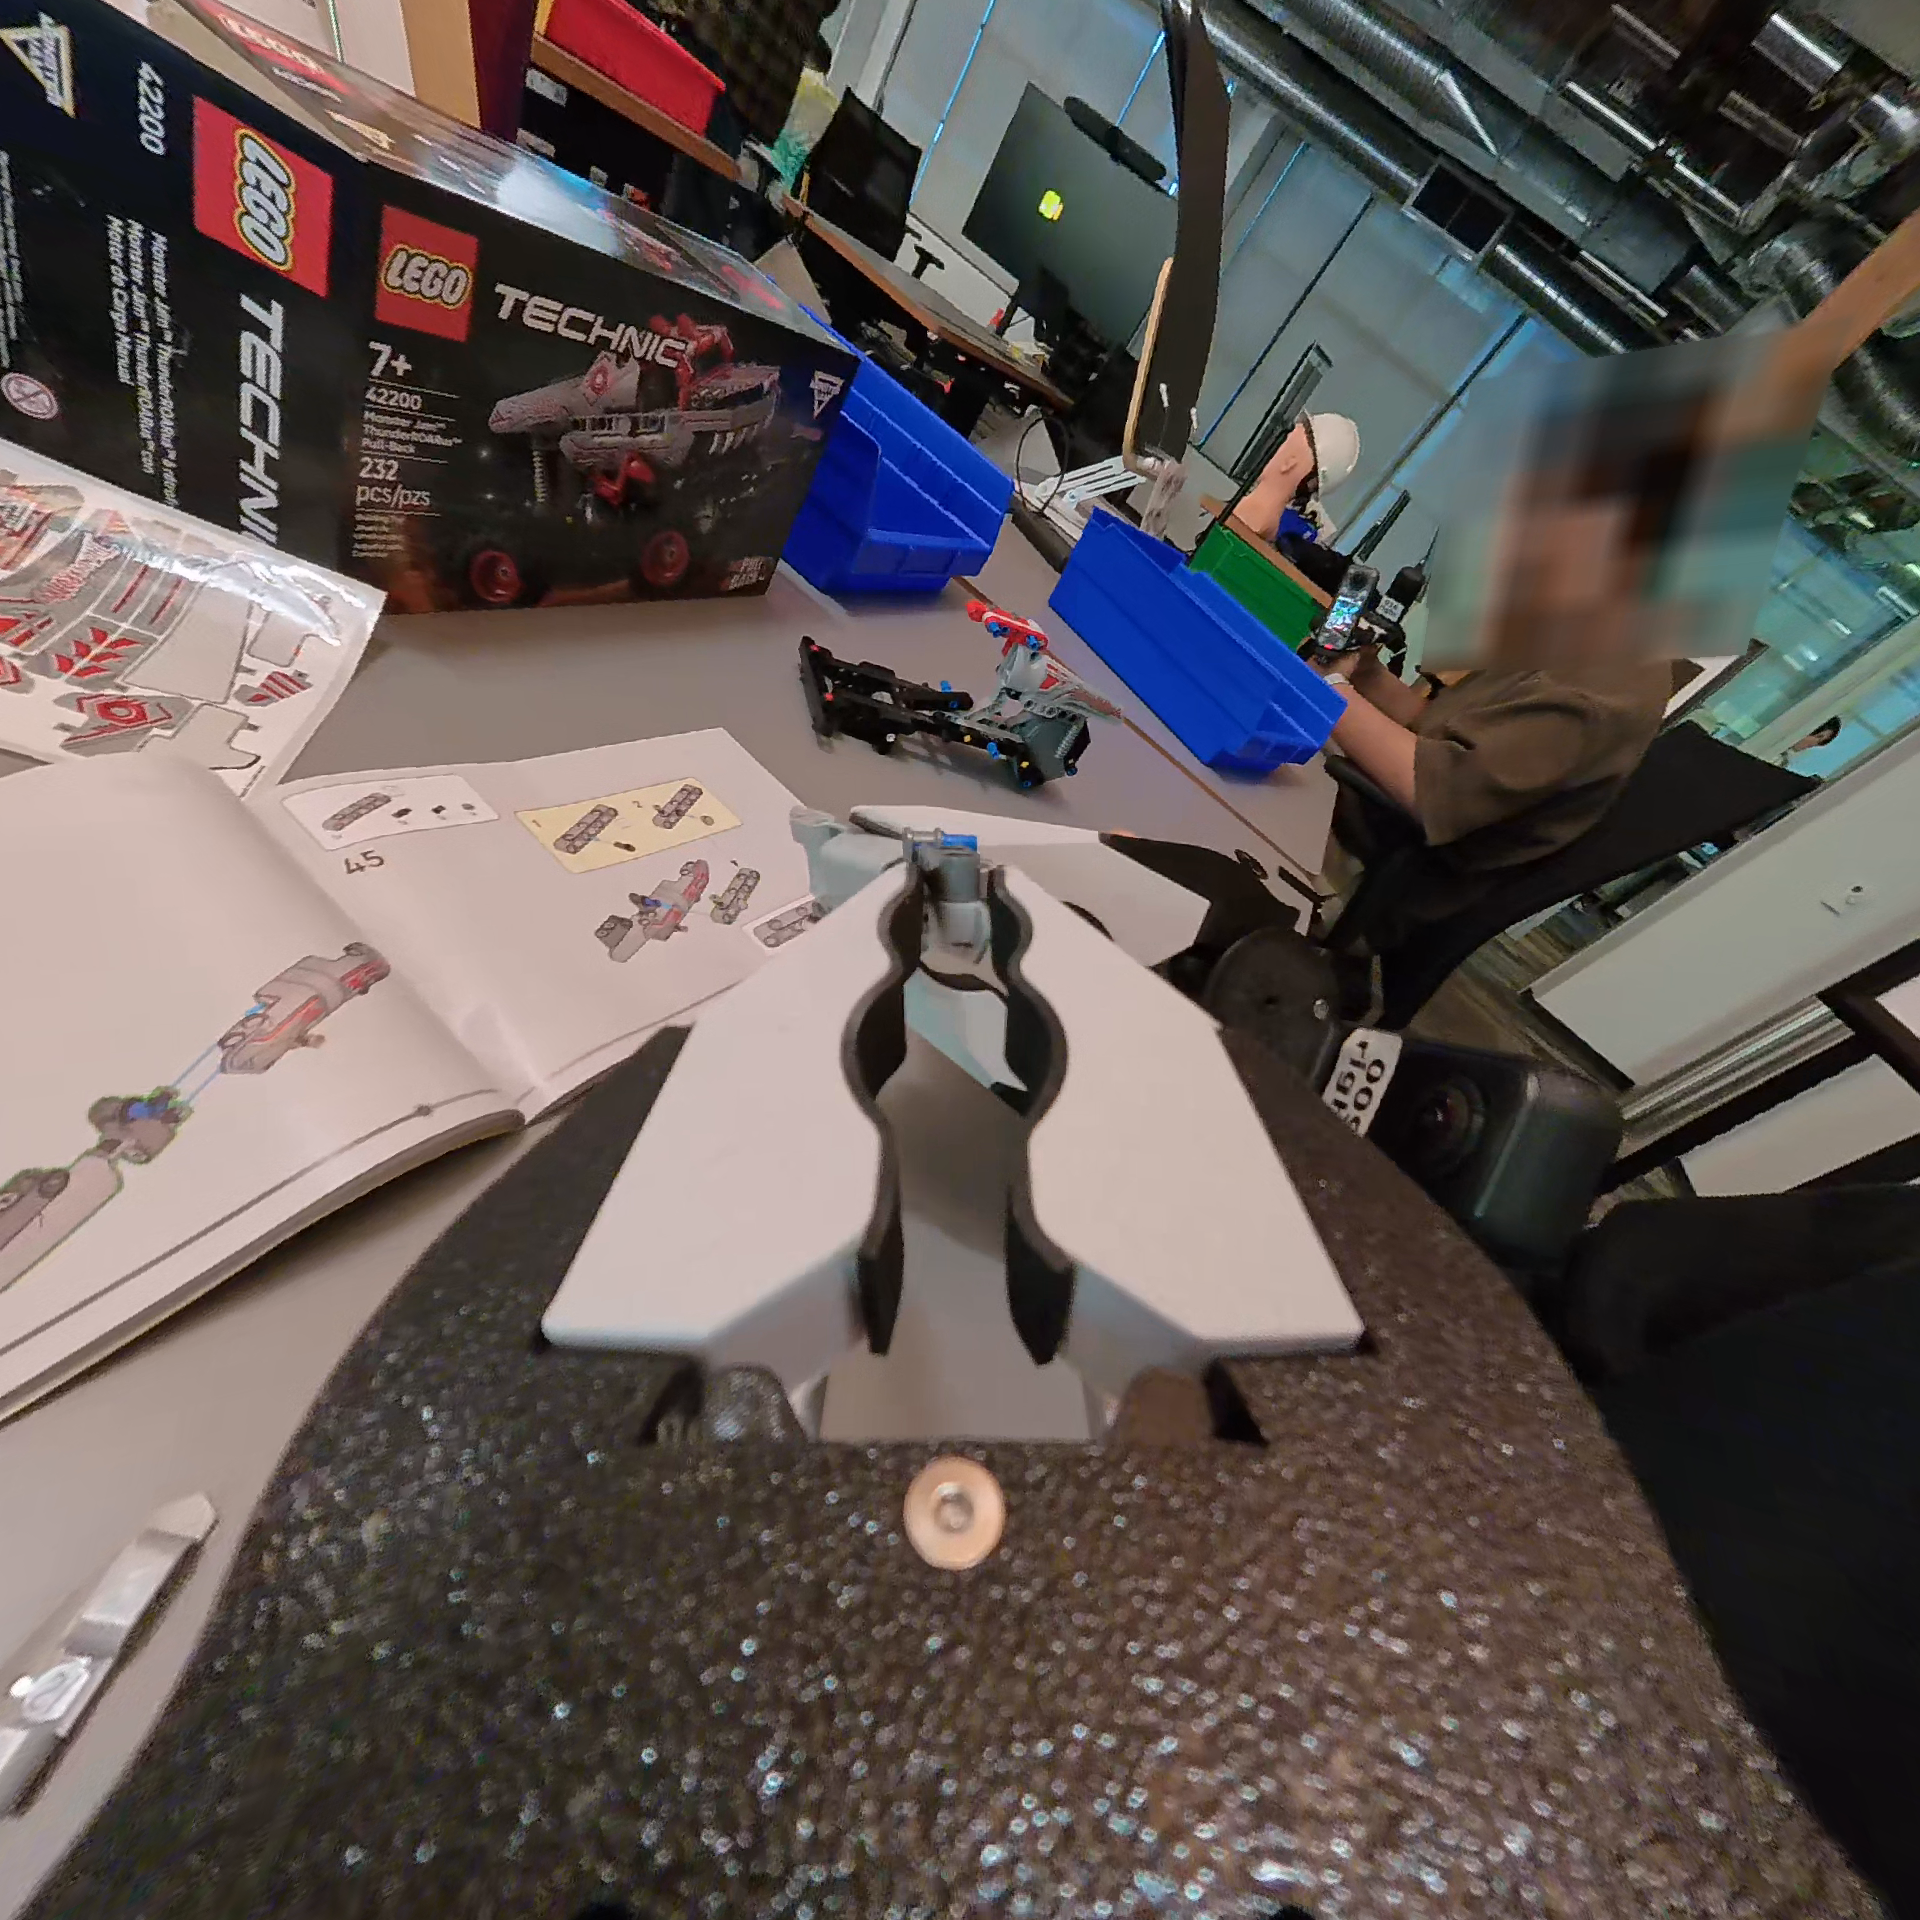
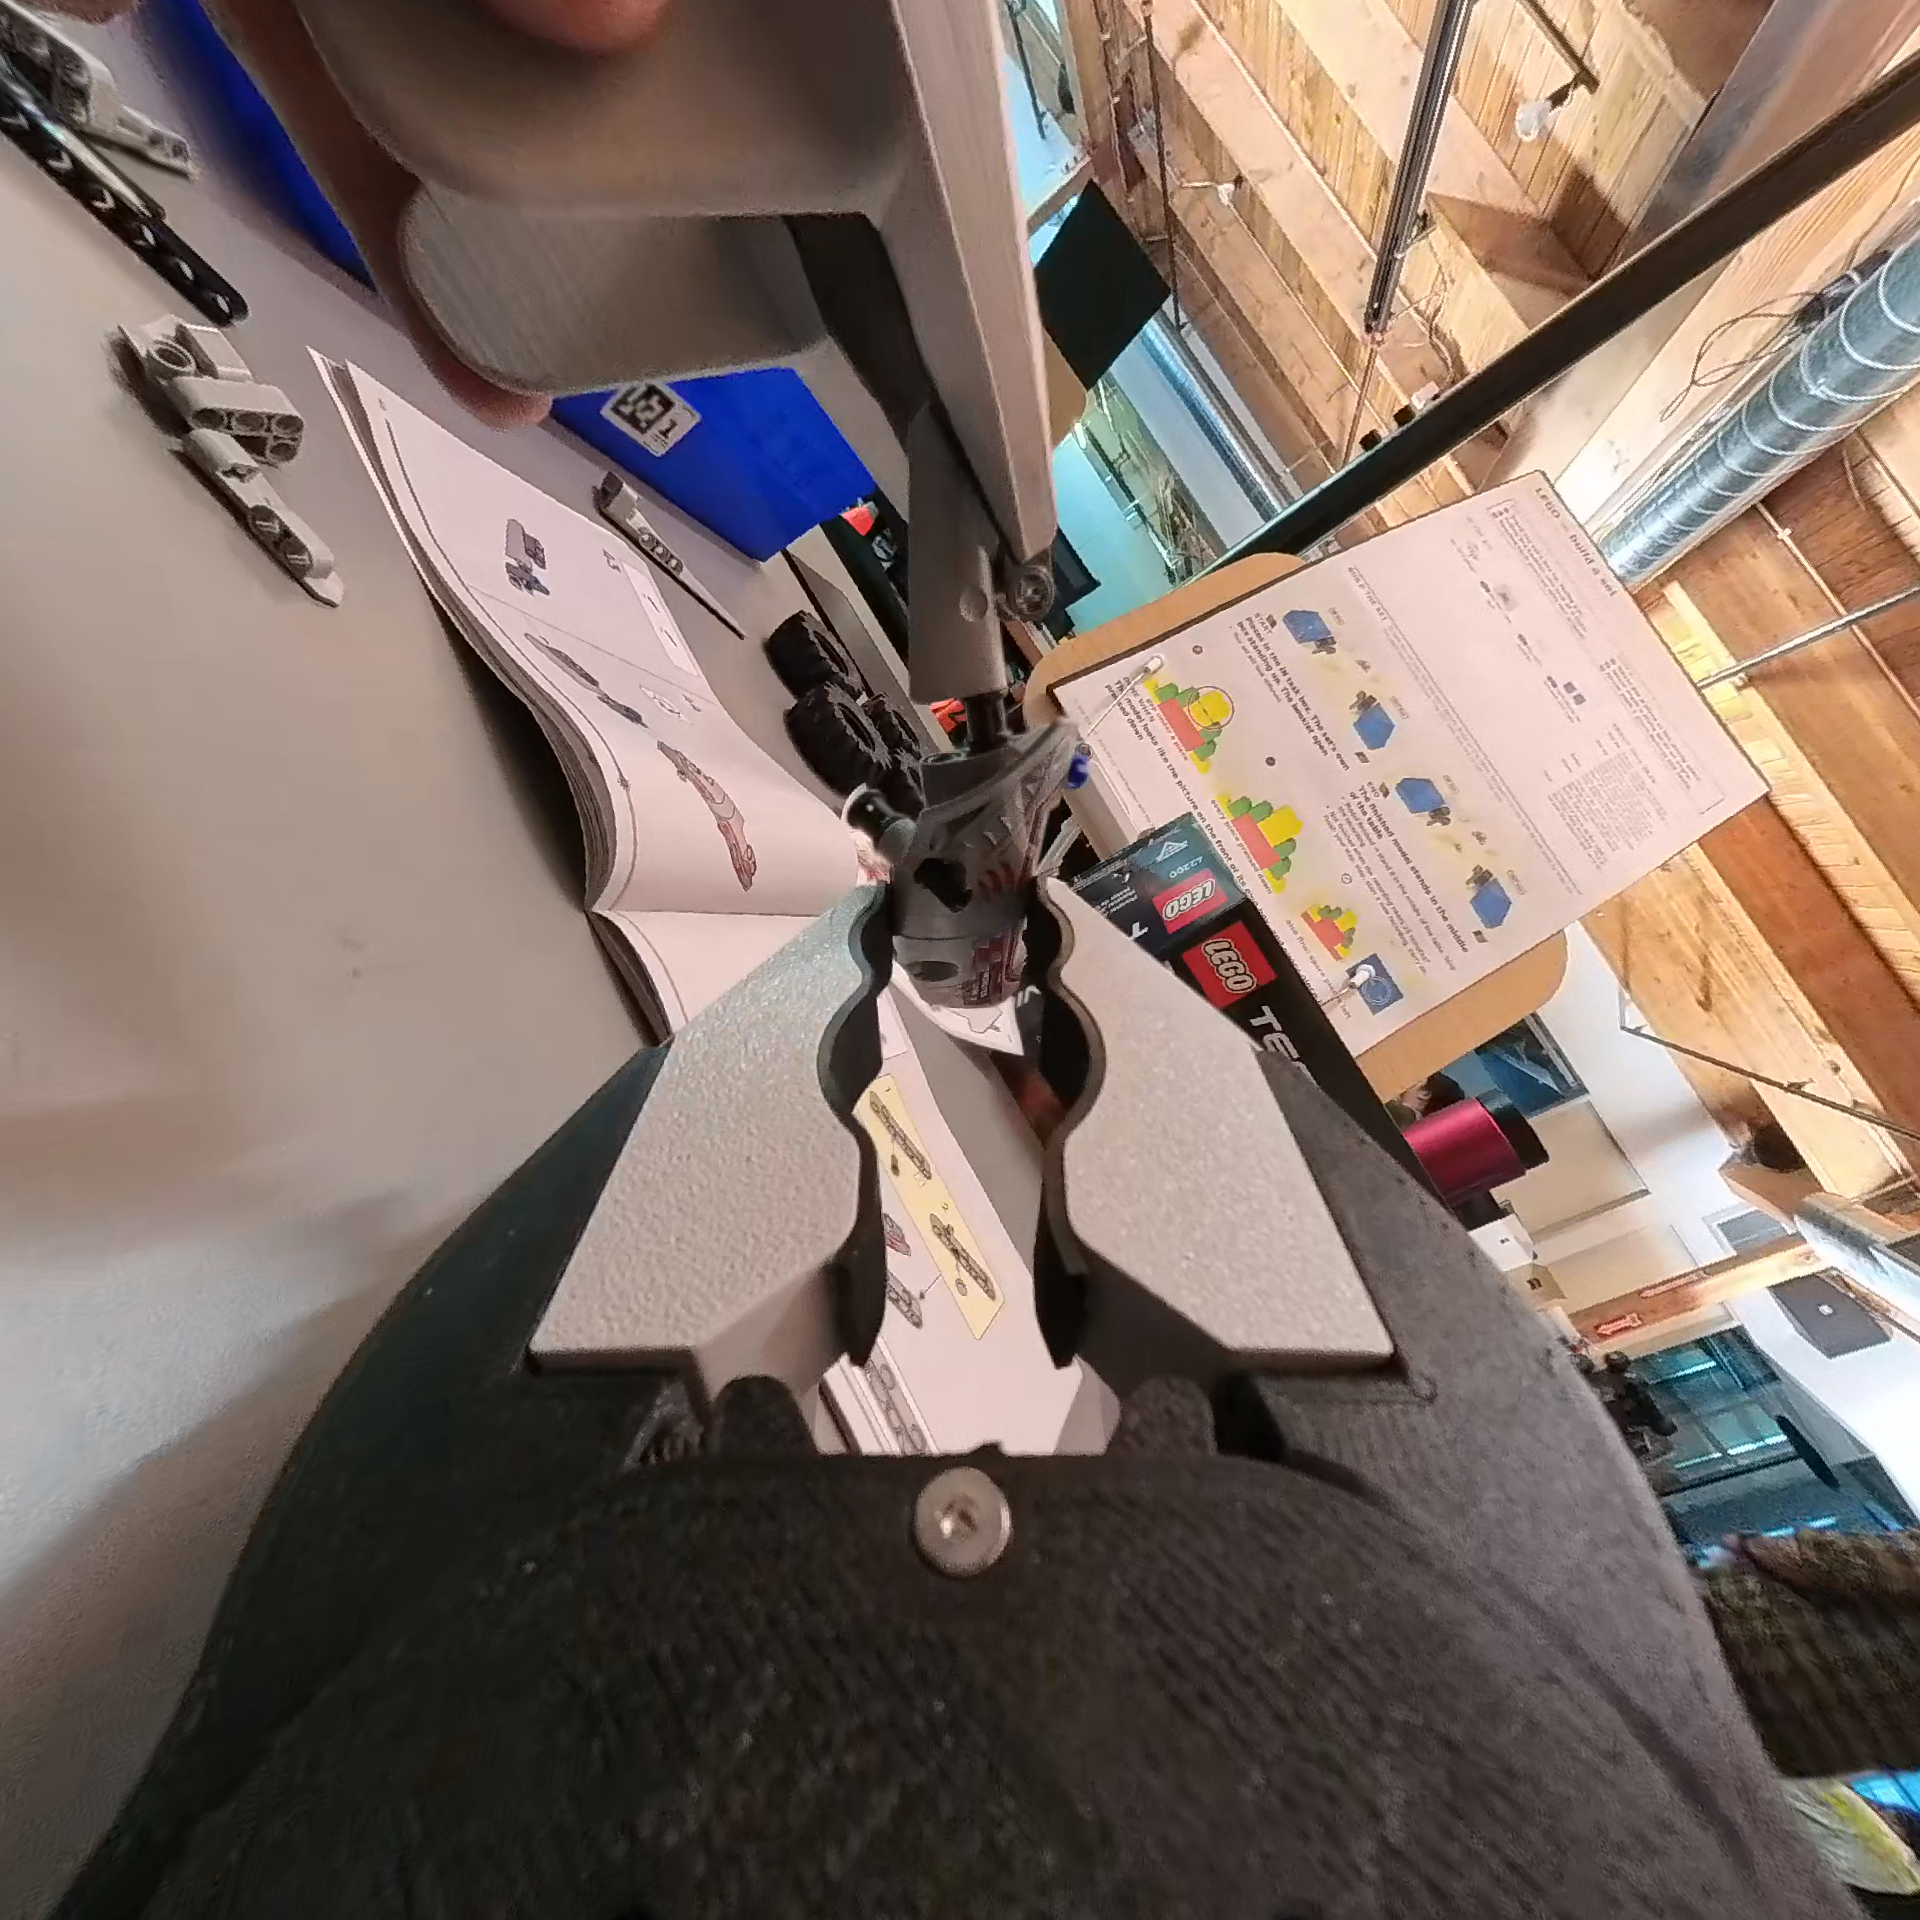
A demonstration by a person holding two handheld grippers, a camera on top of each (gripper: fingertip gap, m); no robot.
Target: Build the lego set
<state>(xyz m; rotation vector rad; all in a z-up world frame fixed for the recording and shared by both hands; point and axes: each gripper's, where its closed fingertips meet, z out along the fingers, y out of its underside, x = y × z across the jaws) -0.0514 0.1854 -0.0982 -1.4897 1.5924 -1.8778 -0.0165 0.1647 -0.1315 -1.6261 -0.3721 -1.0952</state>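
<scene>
Both tongs (image 1: pixel 951 883) (image 2: pixel 961 914) pinch one grey lego assembly (image 2: pixel 961 873) between them.

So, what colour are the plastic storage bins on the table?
Blue; the plastic storage bins show best in the left wrist view.

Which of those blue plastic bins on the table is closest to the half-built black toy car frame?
The long blue plastic bin just right of the black partly built frame, in front of the seated person. The other blue bin sits farther back, against the set's dark cardboard box.
</scene>
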